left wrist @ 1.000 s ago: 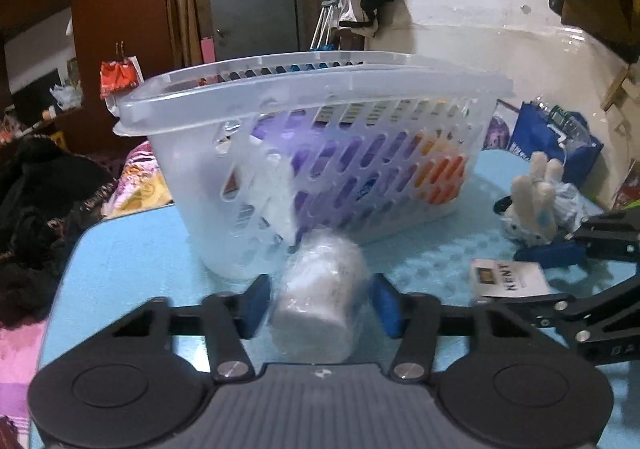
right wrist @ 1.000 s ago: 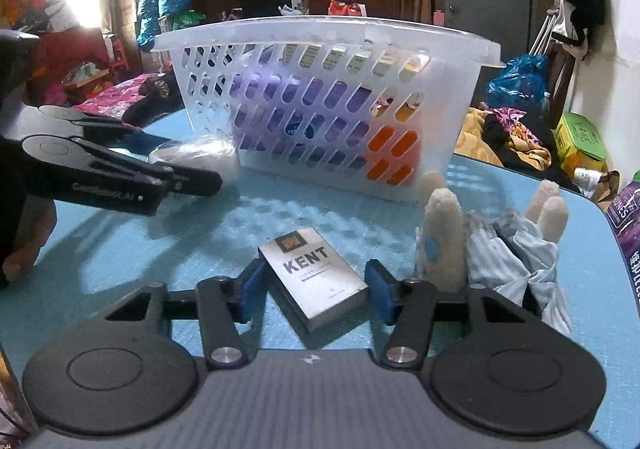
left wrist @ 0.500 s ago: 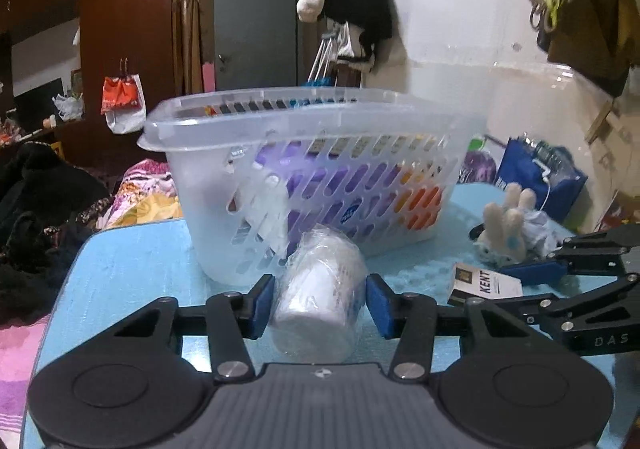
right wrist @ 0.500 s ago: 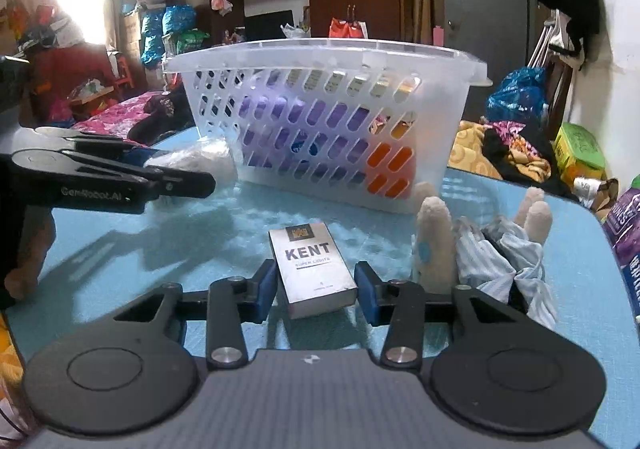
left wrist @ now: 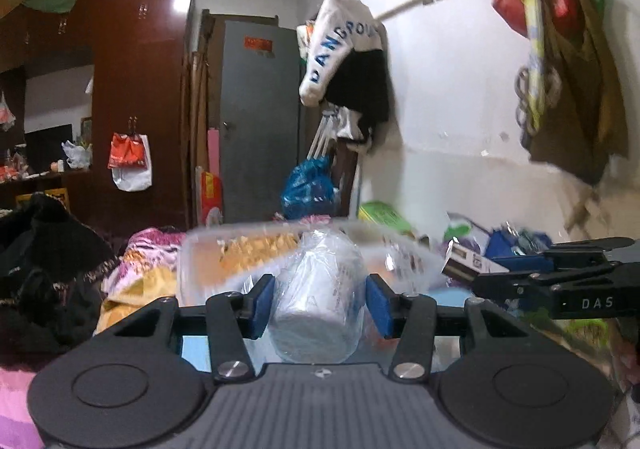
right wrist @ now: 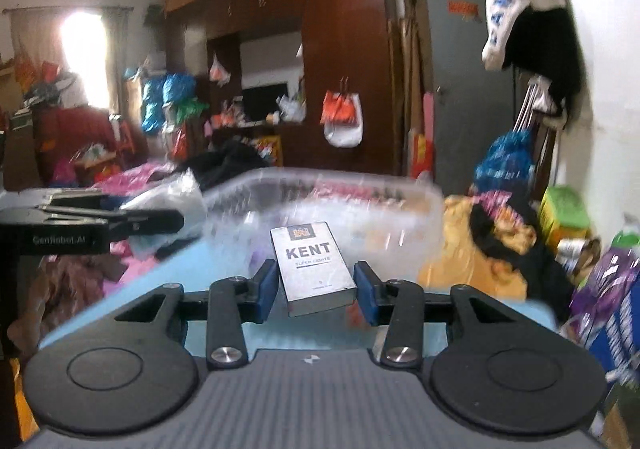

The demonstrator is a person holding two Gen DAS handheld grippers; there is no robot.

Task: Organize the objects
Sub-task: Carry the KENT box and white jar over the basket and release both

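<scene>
Tongs [right wrist: 316,291], KENT pack [right wrist: 313,269] lengthwise forward

The basket [left wrist: 224,249] is smeared by motion in both views, so its holes and what lies inside cannot be read. The roll [left wrist: 318,301] hides the basket's middle in the left view; the pack [right wrist: 314,269] hides part of it in the right view. The small print on the pack is too fine to read. The bench [right wrist: 208,269] shows only as blurred blue strips.
</scene>
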